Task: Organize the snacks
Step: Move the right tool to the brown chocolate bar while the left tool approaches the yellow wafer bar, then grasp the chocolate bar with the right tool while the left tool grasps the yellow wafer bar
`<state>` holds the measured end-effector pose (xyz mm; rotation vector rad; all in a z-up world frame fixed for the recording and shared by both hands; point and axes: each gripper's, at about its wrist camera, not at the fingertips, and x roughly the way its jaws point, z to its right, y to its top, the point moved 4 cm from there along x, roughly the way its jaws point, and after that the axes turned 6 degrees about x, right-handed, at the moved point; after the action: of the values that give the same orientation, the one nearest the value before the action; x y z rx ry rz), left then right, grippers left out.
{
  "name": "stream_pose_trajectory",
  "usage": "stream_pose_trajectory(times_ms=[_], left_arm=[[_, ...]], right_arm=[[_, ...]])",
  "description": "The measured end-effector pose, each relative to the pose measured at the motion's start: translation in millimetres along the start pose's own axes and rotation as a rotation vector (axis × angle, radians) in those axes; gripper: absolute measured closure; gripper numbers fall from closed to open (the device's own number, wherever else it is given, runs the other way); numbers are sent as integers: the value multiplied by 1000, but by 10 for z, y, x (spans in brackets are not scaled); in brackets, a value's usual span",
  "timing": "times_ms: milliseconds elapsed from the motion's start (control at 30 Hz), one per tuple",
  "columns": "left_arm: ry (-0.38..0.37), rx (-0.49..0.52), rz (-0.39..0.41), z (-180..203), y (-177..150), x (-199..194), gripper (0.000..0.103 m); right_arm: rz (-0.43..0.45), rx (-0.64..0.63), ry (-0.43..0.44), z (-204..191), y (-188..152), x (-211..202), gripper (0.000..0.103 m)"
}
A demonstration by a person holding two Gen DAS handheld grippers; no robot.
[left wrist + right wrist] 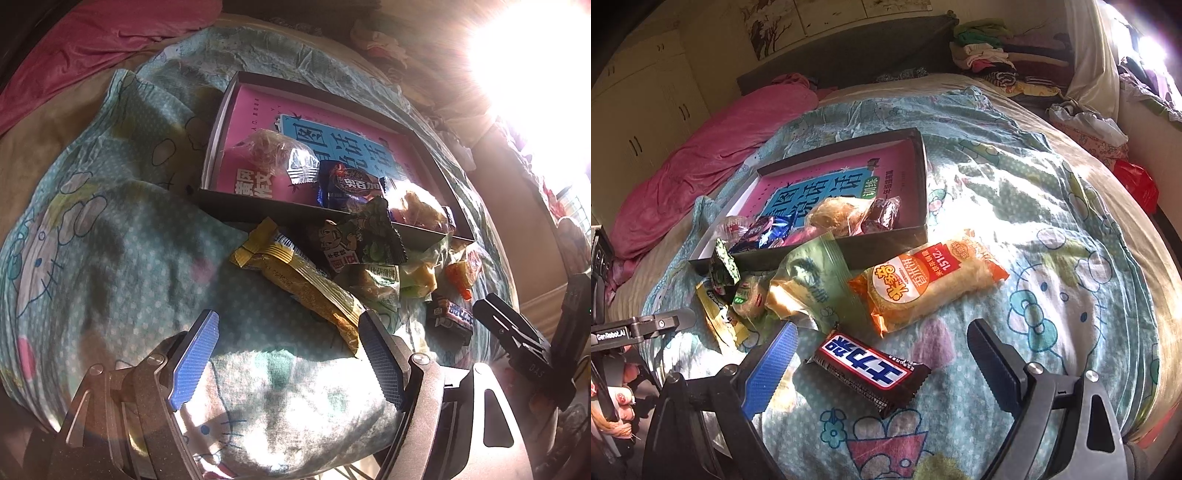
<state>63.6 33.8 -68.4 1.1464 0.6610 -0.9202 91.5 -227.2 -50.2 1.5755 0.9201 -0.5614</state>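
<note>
Waiting spread and empty, the right gripper (882, 363) straddles the chocolate bar (866, 371), apparently to pinch it. The left gripper (288, 354), also spread, hovers near the yellow packet (299, 284), since the box (886, 245) collects snacks.

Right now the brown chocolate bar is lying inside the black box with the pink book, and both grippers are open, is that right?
Not quite. The brown chocolate bar lies outside the black box, on the blanket, between the open fingers of the right gripper, as the right wrist view shows. The left gripper is open too.
</note>
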Motion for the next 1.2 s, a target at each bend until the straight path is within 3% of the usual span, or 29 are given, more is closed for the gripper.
stream_pose_trajectory(times_ms=[233, 533, 833, 1000, 1100, 1200], left_arm=[[-10, -17, -7, -23, -16, 23, 24], [-17, -32, -14, 13, 24, 86, 24], [-12, -68, -27, 47, 120, 216, 24], [-16, -99, -38, 35, 146, 282, 24], [-7, -104, -42, 36, 154, 310, 24], [17, -103, -46, 42, 160, 338, 31]], right_arm=[[-83, -87, -15, -68, -101, 177, 10], [-114, -184, -34, -133, -148, 290, 10], [-121, -268, 15, -330, -222, 274, 31], [-138, -316, 50, -466, -287, 289, 49], [-150, -342, 72, -553, -329, 306, 52], [-155, -360, 82, -608, -356, 331, 55]])
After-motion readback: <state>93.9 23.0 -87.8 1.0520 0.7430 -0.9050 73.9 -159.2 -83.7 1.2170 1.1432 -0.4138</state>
